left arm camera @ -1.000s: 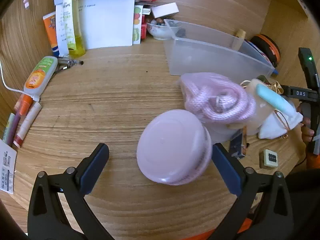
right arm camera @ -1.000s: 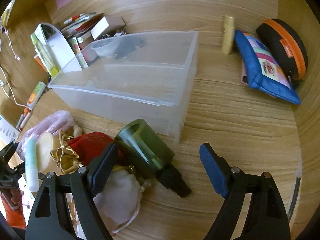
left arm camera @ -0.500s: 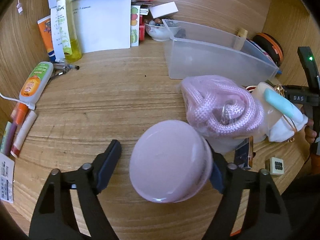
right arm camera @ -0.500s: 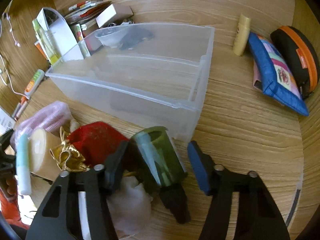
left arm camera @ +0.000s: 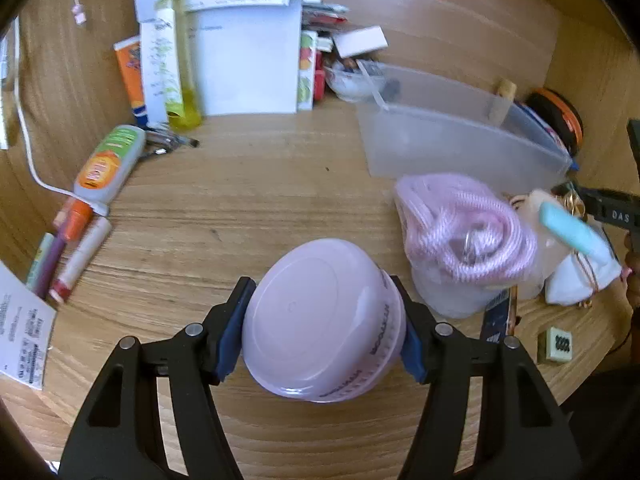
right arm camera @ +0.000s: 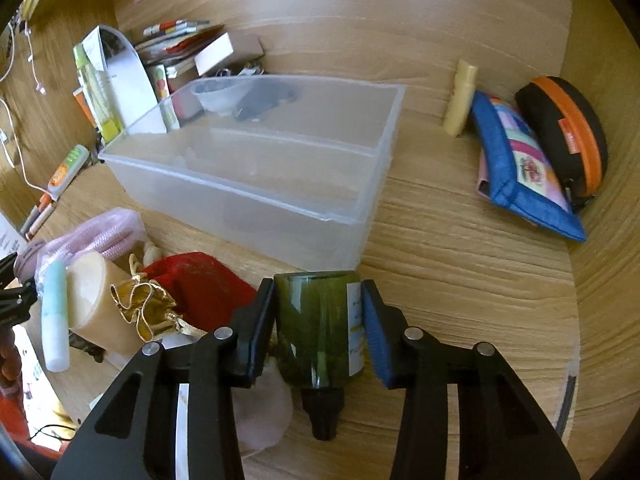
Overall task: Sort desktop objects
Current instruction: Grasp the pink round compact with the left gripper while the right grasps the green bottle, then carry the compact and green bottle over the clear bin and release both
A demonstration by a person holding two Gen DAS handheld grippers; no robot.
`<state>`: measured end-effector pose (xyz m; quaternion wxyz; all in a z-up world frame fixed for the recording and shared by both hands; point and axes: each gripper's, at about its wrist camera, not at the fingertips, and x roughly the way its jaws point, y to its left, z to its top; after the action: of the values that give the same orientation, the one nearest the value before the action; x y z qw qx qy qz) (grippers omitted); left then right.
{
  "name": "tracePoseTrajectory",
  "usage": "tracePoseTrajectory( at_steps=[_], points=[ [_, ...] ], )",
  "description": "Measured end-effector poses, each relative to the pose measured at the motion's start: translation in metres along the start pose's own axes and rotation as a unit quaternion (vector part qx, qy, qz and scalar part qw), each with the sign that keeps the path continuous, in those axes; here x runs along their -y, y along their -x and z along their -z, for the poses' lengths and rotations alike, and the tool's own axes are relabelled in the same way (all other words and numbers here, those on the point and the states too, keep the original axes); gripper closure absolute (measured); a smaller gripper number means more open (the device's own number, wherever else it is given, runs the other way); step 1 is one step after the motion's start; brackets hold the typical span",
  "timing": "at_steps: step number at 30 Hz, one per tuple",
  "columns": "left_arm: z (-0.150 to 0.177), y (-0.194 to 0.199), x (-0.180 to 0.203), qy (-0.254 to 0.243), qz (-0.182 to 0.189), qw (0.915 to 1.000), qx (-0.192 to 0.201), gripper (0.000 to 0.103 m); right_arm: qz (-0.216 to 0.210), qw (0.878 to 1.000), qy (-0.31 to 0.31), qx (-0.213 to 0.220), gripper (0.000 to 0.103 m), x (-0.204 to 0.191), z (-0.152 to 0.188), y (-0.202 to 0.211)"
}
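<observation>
In the left wrist view my left gripper [left arm camera: 320, 330] is shut on a round lilac lidded jar [left arm camera: 320, 320], its blue pads against both sides. In the right wrist view my right gripper [right arm camera: 320, 324] is shut on a dark green glass bottle [right arm camera: 320, 328] with a black cap pointing toward me. A clear plastic bin [right arm camera: 264, 168] stands just beyond the bottle; it also shows in the left wrist view [left arm camera: 460, 148]. A bag of pink rope [left arm camera: 464, 228] lies right of the jar.
A red pouch [right arm camera: 200, 284], a gold drawstring bag [right arm camera: 140, 308], a cream candle [right arm camera: 96, 300] and a pale blue tube [right arm camera: 54, 320] crowd the right gripper's left. A blue pouch [right arm camera: 520, 168] and black-orange case [right arm camera: 568, 132] lie right. Pens [left arm camera: 68, 256] and tubes lie far left.
Both grippers closed: the left one moved in around the lilac jar and clamped it, the right one moved onto the green bottle and clamped it.
</observation>
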<state>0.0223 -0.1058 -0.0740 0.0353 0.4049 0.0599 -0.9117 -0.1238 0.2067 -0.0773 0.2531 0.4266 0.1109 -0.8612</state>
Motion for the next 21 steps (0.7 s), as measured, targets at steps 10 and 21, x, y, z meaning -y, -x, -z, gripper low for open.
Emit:
tracePoseTrajectory(
  at_steps=[10,21],
  points=[
    [-0.026,0.022,-0.006,0.020,0.006,0.9990,0.038,0.039,0.013,0.998,-0.012,0.060,0.065,0.006,-0.002,0.042],
    [-0.076,0.040,0.007,0.001,0.024,0.9973,0.069,0.039,0.016,0.992,0.008,0.123,0.065,0.001,-0.022,0.080]
  ],
)
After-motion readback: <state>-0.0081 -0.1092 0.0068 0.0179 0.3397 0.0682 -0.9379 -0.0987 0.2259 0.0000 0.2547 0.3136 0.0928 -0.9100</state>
